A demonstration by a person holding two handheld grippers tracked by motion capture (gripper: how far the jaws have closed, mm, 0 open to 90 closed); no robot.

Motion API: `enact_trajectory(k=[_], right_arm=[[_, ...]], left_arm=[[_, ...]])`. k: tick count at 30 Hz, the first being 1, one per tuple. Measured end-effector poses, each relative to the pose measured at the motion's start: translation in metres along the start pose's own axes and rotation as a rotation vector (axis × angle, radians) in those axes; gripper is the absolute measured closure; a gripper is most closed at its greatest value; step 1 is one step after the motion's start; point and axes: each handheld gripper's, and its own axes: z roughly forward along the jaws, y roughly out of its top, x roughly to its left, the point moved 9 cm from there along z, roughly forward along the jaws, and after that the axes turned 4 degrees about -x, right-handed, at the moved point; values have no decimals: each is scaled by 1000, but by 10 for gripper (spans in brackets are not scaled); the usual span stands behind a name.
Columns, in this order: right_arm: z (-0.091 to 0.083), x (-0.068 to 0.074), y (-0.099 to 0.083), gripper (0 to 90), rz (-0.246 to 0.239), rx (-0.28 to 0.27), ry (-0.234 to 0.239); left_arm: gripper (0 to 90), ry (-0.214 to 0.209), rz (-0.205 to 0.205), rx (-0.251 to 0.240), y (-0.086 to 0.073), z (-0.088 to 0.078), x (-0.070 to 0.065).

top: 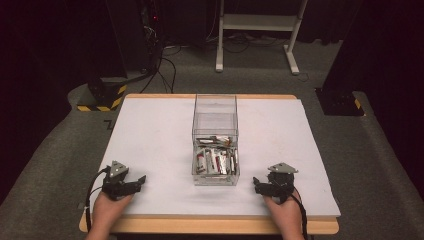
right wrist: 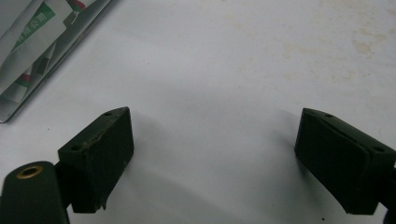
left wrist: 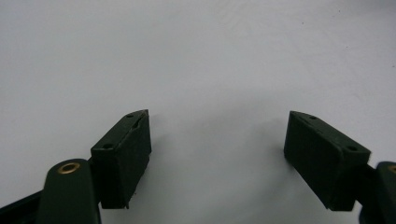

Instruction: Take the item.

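clear plastic box (top: 215, 140), its near half holding small packets (top: 216, 161), stood mid-worktop (top: 150, 135) between the left gripper (top: 141, 180) and right gripper (top: 255, 184), both resting near the near edge, jaws spread wide, holding nothing.
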Motion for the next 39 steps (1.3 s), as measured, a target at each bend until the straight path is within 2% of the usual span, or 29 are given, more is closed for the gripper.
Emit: enact_trajectory(k=[6, 9, 11, 12, 15, 20, 23, 24, 25, 27, 31, 32, 34, 36, 39], right_arm=[[0, 0, 0, 114, 1, -1, -1], [0, 0, 0, 114, 1, -1, -1], [0, 0, 0, 114, -1, -1, -1], [0, 0, 0, 114, -1, -2, -1], [0, 0, 0, 114, -1, -1, -1], [0, 0, 0, 114, -1, -2, -1], [0, 0, 0, 114, -1, -2, -1], [0, 0, 0, 114, -1, -2, -1], [0, 0, 0, 114, 0, -1, -1], [0, 0, 0, 114, 1, -1, -1], [0, 0, 0, 114, 1, -1, -1], [0, 0, 0, 114, 1, -1, -1], [0, 0, 0, 115, 1, -1, -1], [0, 0, 0, 114, 1, -2, -1], [0, 0, 0, 114, 1, -1, -1]], left_arm=[[232, 3, -22, -12, 2, 1, -1], [231, 10, 11, 2, 1, 0, 0], [235, 8, 12, -12, 2, 0, -3], [234, 4, 24, -8, 2, -1, -3], [226, -7, 25, -16, 3, -2, -5], [223, -19, 8, -30, 4, -3, -11], [226, -27, 12, -32, 6, -4, -15], [226, -32, 25, -31, 6, -5, -15], [226, -34, 9, -43, 7, -4, -18], [226, -45, 26, -35, 7, -6, -20], [227, -66, 35, -31, 8, -9, -25], [227, -72, 19, -42, 9, -9, -28], [229, -81, 26, -39, 10, -10, -31], [231, -89, -1, -58, 12, -10, -35], [232, -103, 15, -54, 13, -12, -39]])
